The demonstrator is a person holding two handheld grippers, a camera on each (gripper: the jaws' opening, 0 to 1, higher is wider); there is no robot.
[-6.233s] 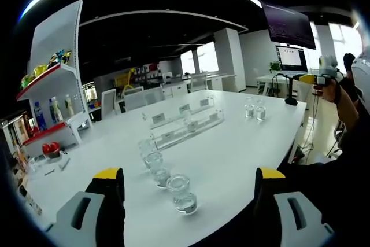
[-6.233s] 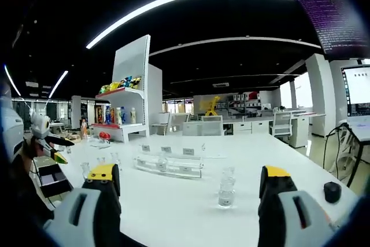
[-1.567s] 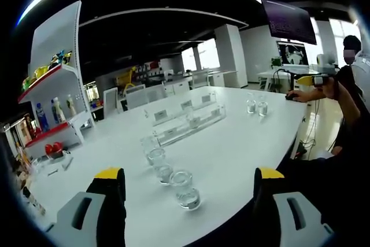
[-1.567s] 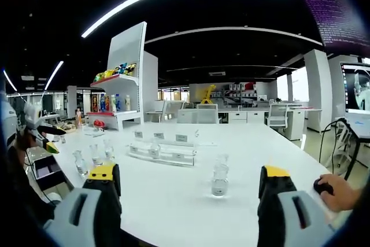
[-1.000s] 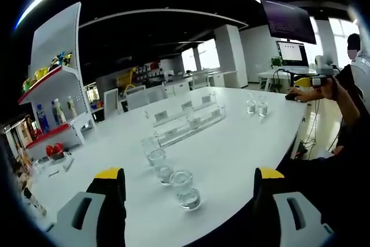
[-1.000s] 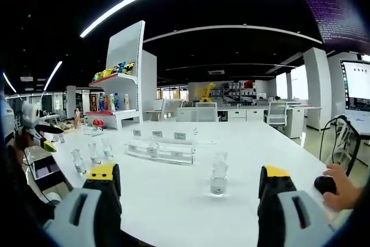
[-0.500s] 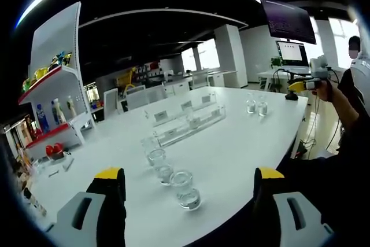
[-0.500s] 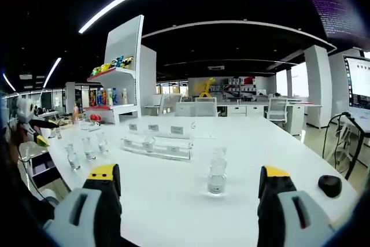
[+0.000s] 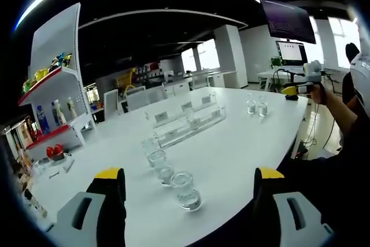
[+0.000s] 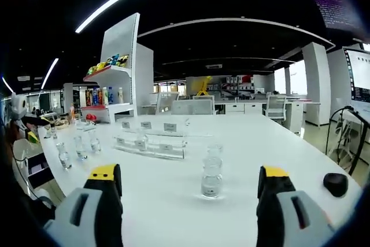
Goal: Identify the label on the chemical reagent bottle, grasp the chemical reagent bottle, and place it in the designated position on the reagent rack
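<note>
Several clear glass reagent bottles [image 9: 186,190] stand in a row on the white table [image 9: 243,143], just ahead of my open left gripper [image 9: 189,173]. Beyond them lies the clear acrylic reagent rack [image 9: 188,124] with label cards. Two more bottles [image 9: 256,107] stand near the table's far right end. There a hand holds my right gripper [image 9: 298,88]. In the right gripper view, that pair of bottles [image 10: 211,177] stands one behind the other, close ahead of my open right gripper [image 10: 189,172]. The rack [image 10: 149,143] lies beyond on the left, and the bottle row [image 10: 79,147] is further left.
A black mouse [image 10: 335,184] lies on the table at the right. A white shelf unit [image 10: 113,91] with colourful bottles stands behind the table. A monitor [image 9: 291,56] and desks are at the back. The person's arm [image 9: 347,114] reaches in on the right.
The right gripper view has come lower and closer to the two bottles. The hand that lay on the mouse has left it. The left gripper view is nearly still.
</note>
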